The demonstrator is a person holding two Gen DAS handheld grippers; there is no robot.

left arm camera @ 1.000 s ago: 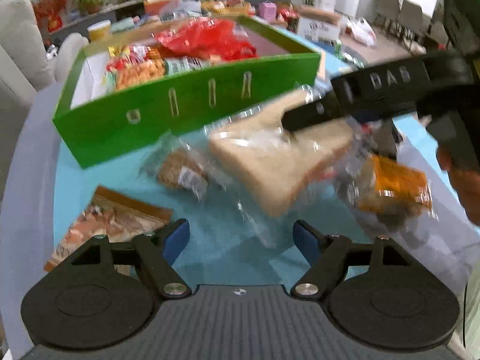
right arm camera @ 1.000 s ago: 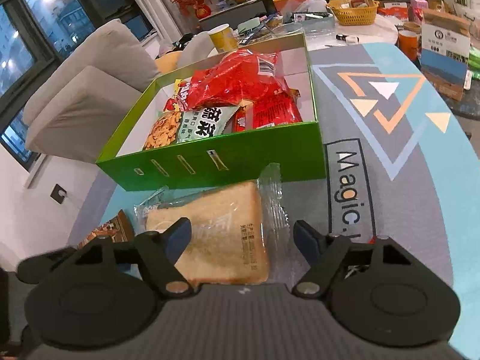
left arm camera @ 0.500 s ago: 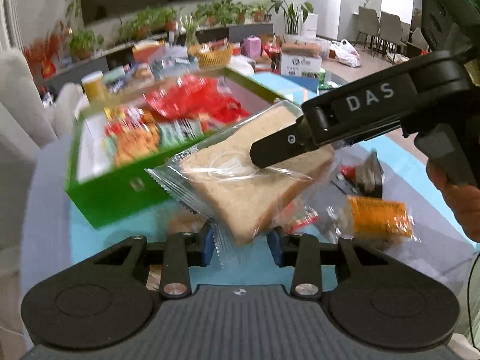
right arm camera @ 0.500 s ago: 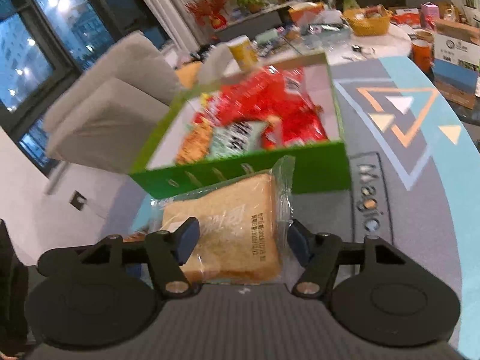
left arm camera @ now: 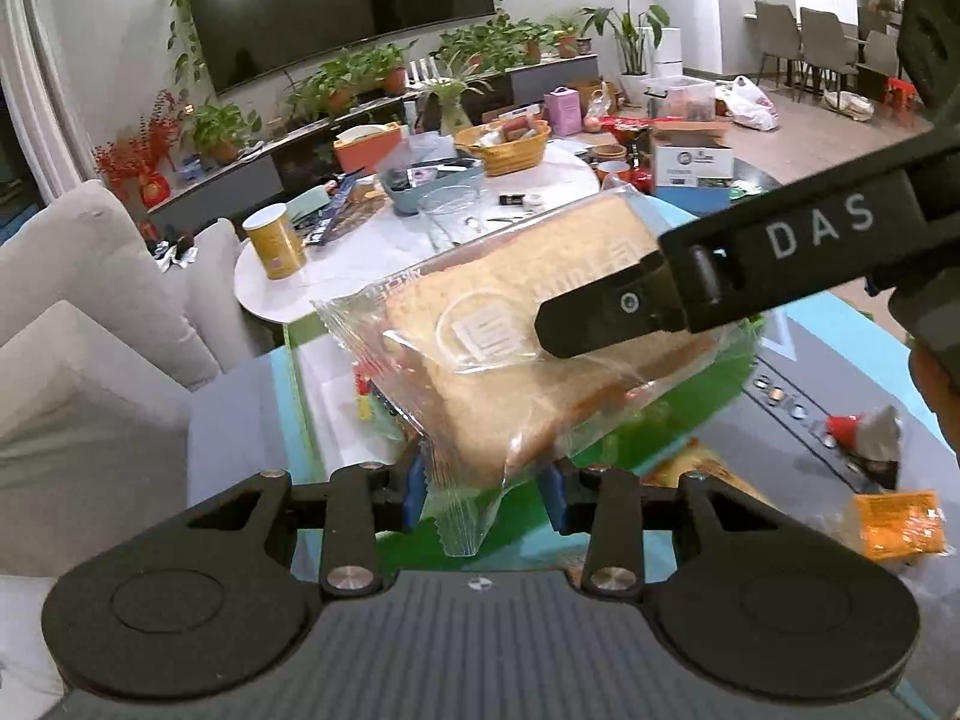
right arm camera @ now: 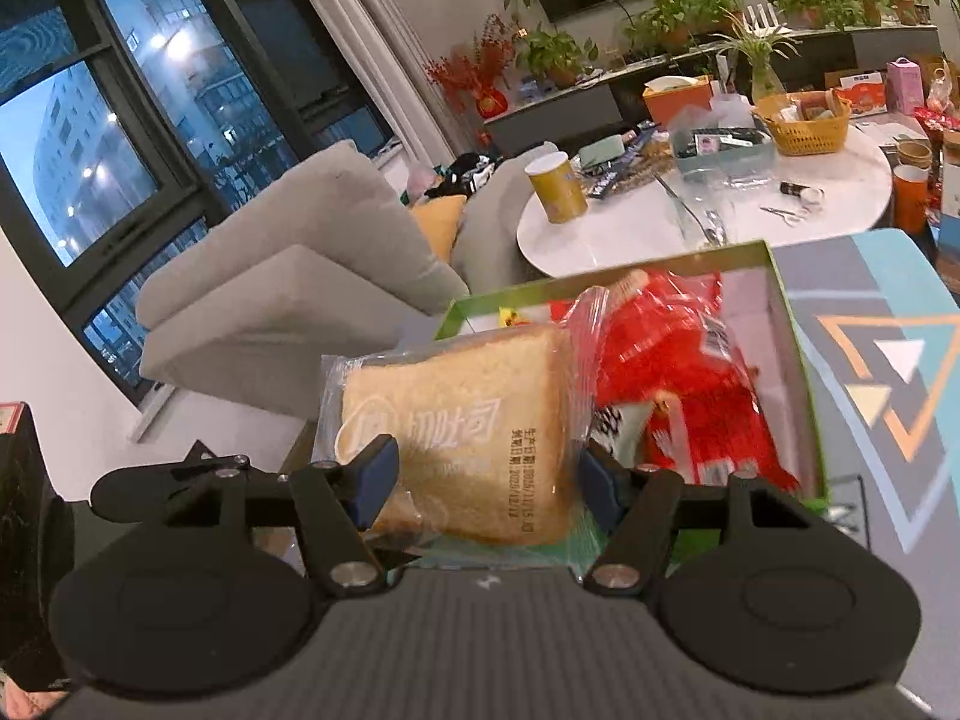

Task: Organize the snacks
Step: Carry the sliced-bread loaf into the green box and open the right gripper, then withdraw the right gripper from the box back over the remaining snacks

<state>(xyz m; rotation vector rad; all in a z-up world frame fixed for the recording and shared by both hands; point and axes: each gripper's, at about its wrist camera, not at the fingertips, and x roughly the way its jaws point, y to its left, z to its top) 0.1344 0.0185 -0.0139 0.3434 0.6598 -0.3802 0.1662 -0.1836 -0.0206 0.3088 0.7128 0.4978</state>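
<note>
Living-room tabletop point(right arm camera: 870, 294), bagged bread slice point(left arm camera: 510, 360) held aloft over the green box point(right arm camera: 804, 372).

Left tongs point(left arm camera: 483, 486) pinch the wrapper's lower corner; right tongs point(right arm camera: 486, 477) clench the slice's sides, one finger point(left arm camera: 600, 318) lying across its face. Red snack bags point(right arm camera: 708, 396) fill the box's right part. "DAS" marks the right tool; the wrapper's print is too small to read.

The bread packet point(left arm camera: 510, 354) hides most of the green box point(left arm camera: 678, 420); beside the box, an orange snack point(left arm camera: 897, 525) is blurred.
</note>
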